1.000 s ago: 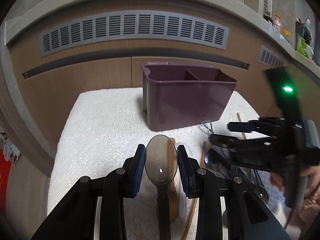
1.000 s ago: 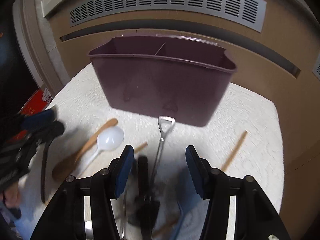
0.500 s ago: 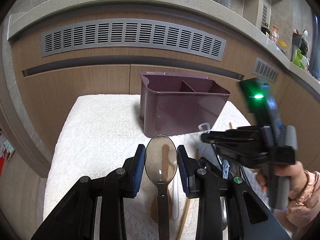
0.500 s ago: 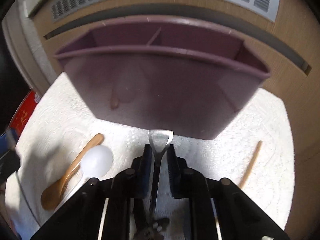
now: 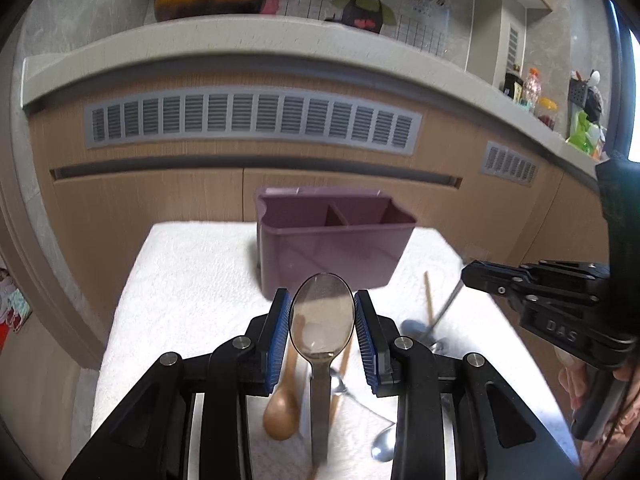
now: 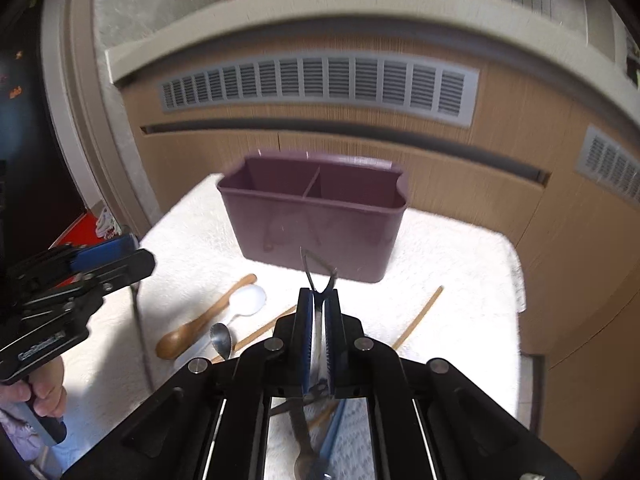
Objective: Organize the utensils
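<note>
While the left gripper [image 5: 322, 322] holds a clear spoon [image 5: 322, 316] between its jaws, the right gripper [image 6: 319, 320] has its jaws clamped on a metal utensil [image 6: 318, 276]; the purple caddy [image 6: 316, 216] stands at the counter's [image 6: 460, 264] far edge.

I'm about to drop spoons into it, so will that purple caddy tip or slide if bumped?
The purple caddy looks empty, thin-walled plastic, so probably light and easy to nudge. It stands taller than deep, so a knock near the rim might tip it. The textured white mat beneath may curb sliding.
</note>
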`<state>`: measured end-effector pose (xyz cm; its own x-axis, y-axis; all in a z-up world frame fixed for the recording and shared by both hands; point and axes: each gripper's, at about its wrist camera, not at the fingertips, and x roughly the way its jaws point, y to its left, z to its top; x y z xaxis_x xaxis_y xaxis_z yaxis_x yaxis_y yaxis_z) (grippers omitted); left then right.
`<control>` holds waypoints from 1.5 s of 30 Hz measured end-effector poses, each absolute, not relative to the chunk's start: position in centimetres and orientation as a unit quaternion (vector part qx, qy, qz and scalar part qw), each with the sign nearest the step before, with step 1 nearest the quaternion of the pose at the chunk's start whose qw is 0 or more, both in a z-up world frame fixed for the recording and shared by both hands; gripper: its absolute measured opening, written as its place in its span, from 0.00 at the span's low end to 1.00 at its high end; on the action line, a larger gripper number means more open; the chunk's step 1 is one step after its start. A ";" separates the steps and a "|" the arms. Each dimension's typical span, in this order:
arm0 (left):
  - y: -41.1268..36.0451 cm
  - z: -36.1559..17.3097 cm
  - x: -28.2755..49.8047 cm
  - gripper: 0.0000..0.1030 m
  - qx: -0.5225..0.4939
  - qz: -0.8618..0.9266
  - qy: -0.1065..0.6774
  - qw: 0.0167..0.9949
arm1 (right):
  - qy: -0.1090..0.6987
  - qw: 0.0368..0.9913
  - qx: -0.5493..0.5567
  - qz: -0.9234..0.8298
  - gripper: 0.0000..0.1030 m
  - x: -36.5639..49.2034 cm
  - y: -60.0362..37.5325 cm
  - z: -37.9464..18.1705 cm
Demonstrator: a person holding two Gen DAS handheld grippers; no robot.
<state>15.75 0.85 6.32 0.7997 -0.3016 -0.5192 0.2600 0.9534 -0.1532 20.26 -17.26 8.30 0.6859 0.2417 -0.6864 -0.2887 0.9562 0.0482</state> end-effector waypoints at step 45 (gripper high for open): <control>1.4 6.9 15.9 0.32 -0.046 -0.151 0.287 0.945 | 0.438 0.841 -0.207 0.240 0.47 20.4 -17.4 0.8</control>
<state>15.89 1.35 6.92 0.7897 -0.3122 -0.5281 0.2592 0.9500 -0.1740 20.38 -17.44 0.79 0.5010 0.2221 -0.8365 -0.5844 0.7997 -0.1377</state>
